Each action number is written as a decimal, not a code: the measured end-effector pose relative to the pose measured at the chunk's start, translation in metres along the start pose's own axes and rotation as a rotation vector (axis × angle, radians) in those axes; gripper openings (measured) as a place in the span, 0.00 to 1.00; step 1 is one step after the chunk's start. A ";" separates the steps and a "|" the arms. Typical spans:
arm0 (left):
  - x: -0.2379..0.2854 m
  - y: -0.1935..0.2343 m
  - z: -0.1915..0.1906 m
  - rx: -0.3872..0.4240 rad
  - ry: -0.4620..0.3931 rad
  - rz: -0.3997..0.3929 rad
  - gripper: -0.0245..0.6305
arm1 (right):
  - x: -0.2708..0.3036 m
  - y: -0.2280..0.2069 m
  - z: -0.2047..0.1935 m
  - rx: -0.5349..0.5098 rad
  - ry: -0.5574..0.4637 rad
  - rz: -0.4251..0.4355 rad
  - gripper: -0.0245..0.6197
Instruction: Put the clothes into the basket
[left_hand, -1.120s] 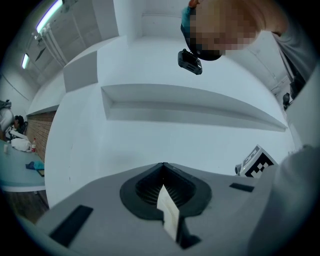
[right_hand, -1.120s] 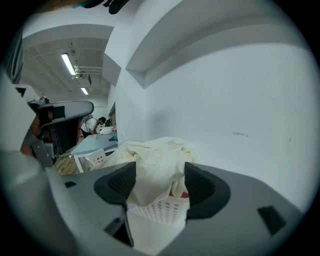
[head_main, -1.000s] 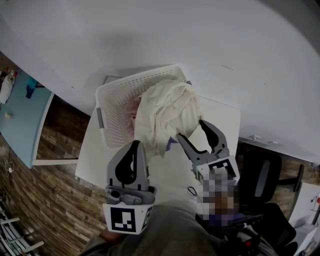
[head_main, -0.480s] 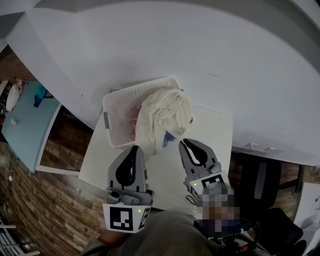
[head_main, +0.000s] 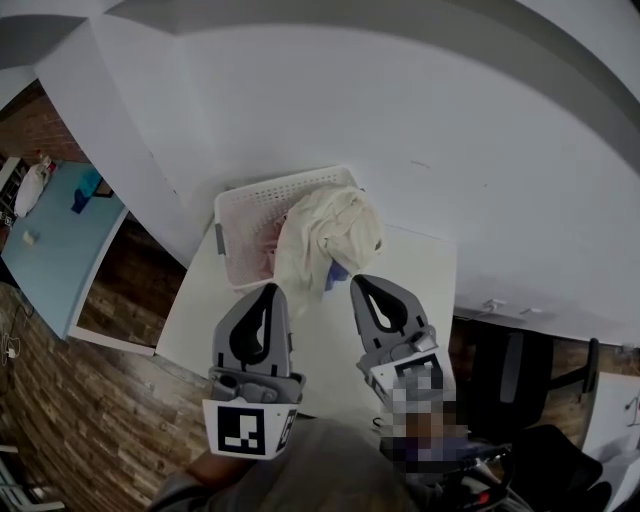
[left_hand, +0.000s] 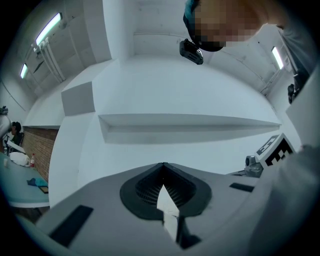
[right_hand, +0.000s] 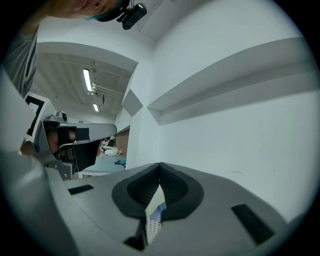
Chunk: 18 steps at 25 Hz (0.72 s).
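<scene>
A white slatted basket (head_main: 240, 205) stands at the far left end of a white table (head_main: 425, 285), against the wall. A cream garment (head_main: 335, 230) lies heaped over the basket's right rim and hangs down onto the table, with a bit of blue cloth (head_main: 338, 271) under it. Pink cloth (head_main: 268, 240) shows inside the basket. My left gripper (head_main: 270, 290) is shut and empty, short of the basket. My right gripper (head_main: 357, 281) has just been closing with nothing between its jaws and is shut now, near the garment's hanging edge without touching it. Both gripper views face the bare wall.
The white wall (head_main: 450, 120) rises right behind the basket. A pale blue table (head_main: 55, 235) with small items stands at the left, beyond a strip of wood floor (head_main: 70, 400). A black chair (head_main: 520, 375) is at the right, beside the white table.
The right gripper's jaws, open beside the garment a second ago, have closed empty. Both grippers have drawn back from the basket and risen. The garment stays draped over the rim.
</scene>
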<state>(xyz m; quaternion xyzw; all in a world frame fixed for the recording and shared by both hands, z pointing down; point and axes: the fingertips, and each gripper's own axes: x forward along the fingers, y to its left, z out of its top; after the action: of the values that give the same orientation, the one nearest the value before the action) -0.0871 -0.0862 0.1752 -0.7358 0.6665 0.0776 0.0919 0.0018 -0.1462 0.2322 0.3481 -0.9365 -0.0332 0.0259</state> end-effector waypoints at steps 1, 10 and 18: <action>-0.001 0.000 0.000 -0.001 0.001 0.000 0.05 | -0.001 0.001 0.002 -0.005 -0.001 -0.002 0.05; -0.009 -0.001 0.002 -0.005 0.000 -0.001 0.05 | -0.009 -0.005 0.012 -0.012 0.006 -0.043 0.05; -0.012 -0.003 0.005 0.000 -0.003 0.001 0.05 | -0.012 -0.002 0.012 -0.008 0.002 -0.035 0.05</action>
<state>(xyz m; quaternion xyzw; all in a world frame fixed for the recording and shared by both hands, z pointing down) -0.0854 -0.0730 0.1736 -0.7354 0.6666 0.0789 0.0928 0.0110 -0.1393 0.2196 0.3646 -0.9300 -0.0371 0.0279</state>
